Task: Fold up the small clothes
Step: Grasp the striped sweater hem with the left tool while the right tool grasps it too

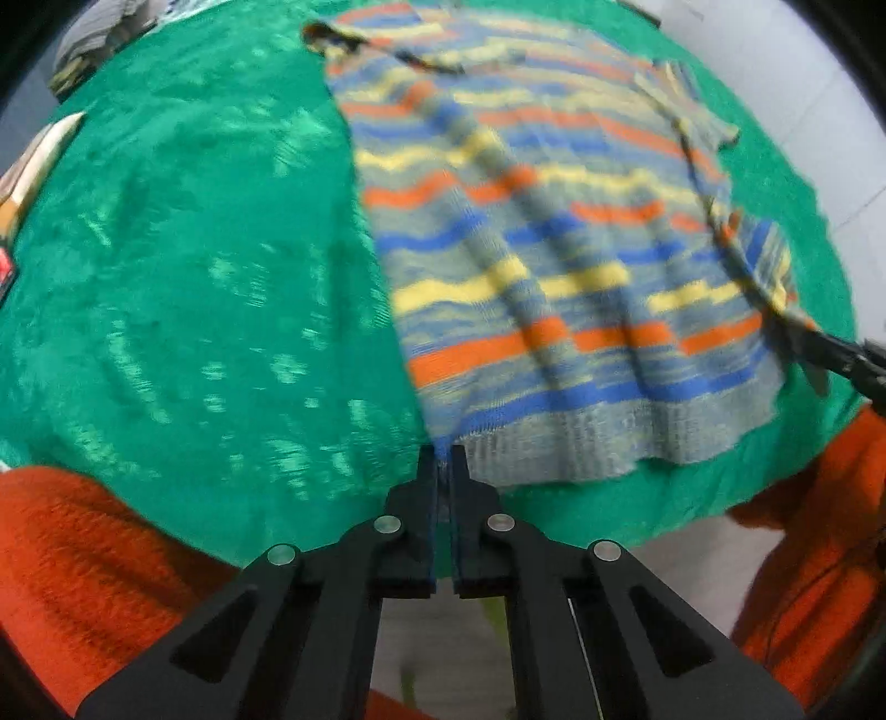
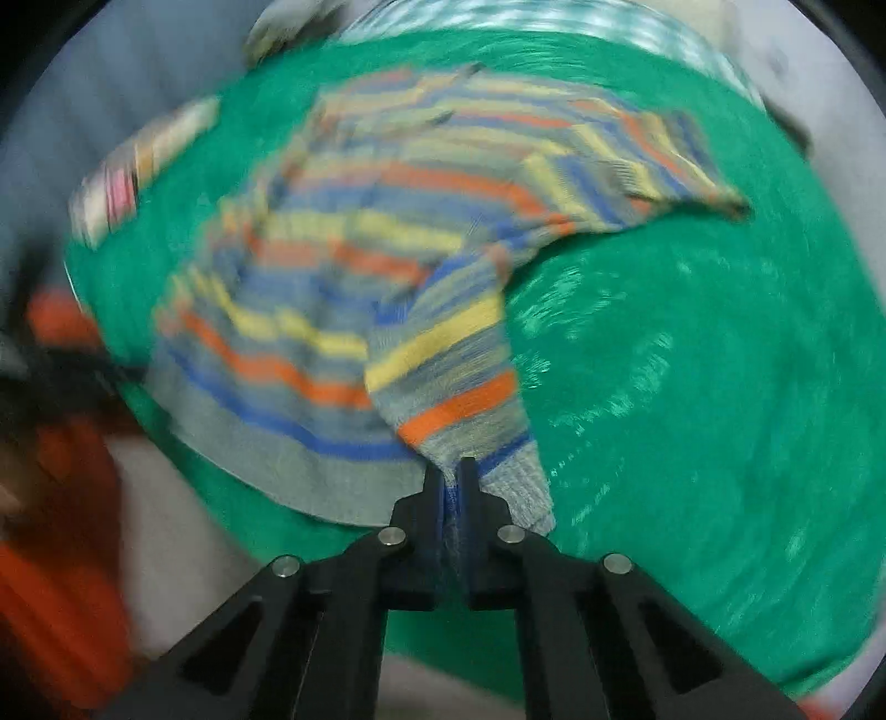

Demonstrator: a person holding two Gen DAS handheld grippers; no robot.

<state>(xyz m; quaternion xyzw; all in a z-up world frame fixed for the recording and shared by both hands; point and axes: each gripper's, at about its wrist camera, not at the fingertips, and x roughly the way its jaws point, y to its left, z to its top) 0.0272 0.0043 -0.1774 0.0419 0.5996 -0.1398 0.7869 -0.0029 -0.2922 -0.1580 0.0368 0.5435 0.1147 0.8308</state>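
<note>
striped knit sweater (image 1: 554,266) – blue, yellow, orange bands, grey ribbed hem – spread flat, sleeve folded inward

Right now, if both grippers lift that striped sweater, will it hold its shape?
Probably not. The striped sweater is a soft knit, already rippling, so it should sag between the left gripper and right gripper. It looks light.

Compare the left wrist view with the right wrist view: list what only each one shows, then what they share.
Only the left wrist view: the left gripper shut on the striped sweater at its hem corner, and the orange sleeve close up.

Only the right wrist view: the right gripper shut on the sweater's folded-in sleeve cuff, and checked cloth beyond the cover.

Both: the sweater, the green cover, a book at its edge.
</note>
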